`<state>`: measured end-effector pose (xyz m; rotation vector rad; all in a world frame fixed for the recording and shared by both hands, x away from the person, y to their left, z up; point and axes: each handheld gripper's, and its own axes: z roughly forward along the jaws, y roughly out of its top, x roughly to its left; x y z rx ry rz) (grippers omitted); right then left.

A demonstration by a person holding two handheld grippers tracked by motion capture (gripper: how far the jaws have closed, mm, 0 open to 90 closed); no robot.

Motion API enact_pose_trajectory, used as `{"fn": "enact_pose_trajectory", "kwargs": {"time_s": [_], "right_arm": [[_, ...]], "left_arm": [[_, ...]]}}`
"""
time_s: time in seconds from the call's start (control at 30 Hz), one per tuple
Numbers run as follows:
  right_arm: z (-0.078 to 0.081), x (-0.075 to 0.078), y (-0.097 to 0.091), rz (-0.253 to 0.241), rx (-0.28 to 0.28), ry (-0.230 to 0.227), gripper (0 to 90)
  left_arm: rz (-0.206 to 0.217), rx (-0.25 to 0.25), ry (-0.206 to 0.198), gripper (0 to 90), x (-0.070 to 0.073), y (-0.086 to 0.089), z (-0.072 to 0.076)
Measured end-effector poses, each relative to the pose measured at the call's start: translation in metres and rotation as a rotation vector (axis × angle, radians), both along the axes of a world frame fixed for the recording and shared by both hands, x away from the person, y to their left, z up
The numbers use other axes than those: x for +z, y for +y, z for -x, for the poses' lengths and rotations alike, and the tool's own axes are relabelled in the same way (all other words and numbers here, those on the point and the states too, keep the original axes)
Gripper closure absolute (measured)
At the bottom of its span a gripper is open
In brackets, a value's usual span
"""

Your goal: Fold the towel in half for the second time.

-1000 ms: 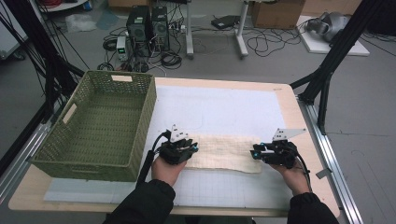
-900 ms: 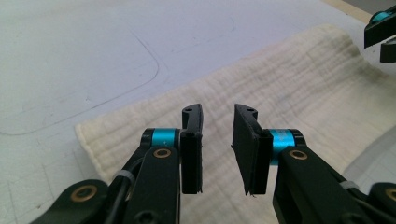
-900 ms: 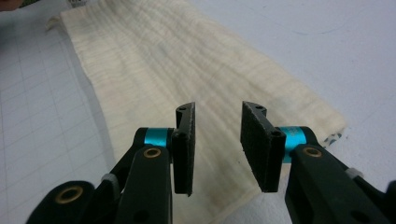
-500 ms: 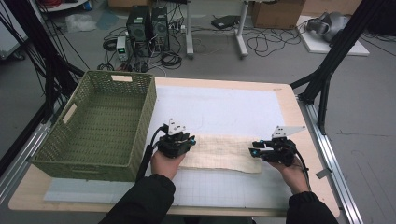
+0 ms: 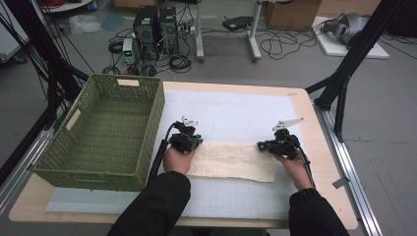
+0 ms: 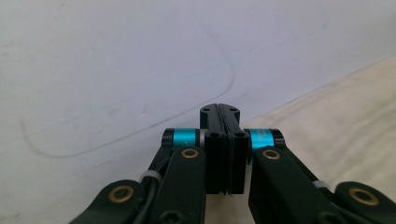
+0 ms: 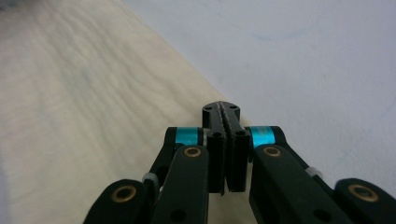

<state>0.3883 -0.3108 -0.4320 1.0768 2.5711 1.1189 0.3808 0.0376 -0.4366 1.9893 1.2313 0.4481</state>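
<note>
High view: I hold the left tongs (image 5: 189, 142) at the left far corner of a folded beige cloth (image 5: 231, 160) and the right tongs (image 5: 269, 145) at its right far corner, so the cloth stretches flat between the two on the white mat (image 5: 236, 110) covering the tabletop (image 5: 327, 196). Both pairs of tongs have just been closing. Left gripper view: my left tongs (image 6: 220, 110) are clenched, jaws pressed flat together at the cloth's (image 6: 341, 126) edge; whether fabric is pinched I cannot tell. Right gripper view: my right tongs (image 7: 221, 107) are likewise clenched at the border where cloth (image 7: 84, 93) meets mat (image 7: 303, 56), any pinched fabric not discernible. A green woven basket (image 5: 103, 130) stands just beyond my left tongs, on the side away from the cloth.
</note>
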Motion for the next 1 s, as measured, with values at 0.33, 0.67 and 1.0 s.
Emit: {"fn": "enact_pose_trajectory", "kwargs": {"time_s": [0.33,0.67,1.0], "right_arm": [[0.002,-0.007,-0.017,0.018,-0.041,0.001,87.4],[0.008,0.004,-0.028,0.003,-0.069,-0.031,74.0],[-0.006,-0.002,-0.030,0.021,-0.103,0.033,61.0]], "left_arm": [[-0.033,0.054,0.000,87.7,-0.004,0.011,-0.001],[0.055,0.002,-0.099,67.3,0.015,0.020,0.016],[-0.068,0.005,-0.036,65.7,-0.006,0.016,0.011]]}}
